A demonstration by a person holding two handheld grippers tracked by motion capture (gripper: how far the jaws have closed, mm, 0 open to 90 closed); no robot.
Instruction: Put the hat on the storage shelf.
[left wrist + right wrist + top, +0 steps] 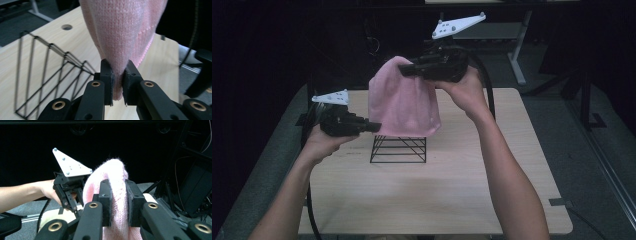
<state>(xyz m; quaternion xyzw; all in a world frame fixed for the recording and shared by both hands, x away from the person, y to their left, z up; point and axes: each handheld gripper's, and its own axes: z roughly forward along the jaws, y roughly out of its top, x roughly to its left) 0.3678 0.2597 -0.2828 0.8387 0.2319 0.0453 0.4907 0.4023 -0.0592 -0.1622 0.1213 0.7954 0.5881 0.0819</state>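
Note:
A pink knitted hat (403, 102) hangs in the air above a black wire rack (398, 149). My right gripper (404, 70) is shut on the hat's top, and the knit bulges between its pads (117, 202). My left gripper (377, 127) is lower at the left, shut on the hat's lower left edge. In the left gripper view its jaws pinch a fold of the pink knit (127, 32) where the gripper (118, 72) meets it. The left gripper (72, 200) with its grey plate also appears in the right gripper view.
The wire rack (47, 75) stands on a light wooden table (437, 190) with a round hole (66, 27) near its far corner. A grey desk frame (517, 45) stands behind the table, and the surroundings are dark.

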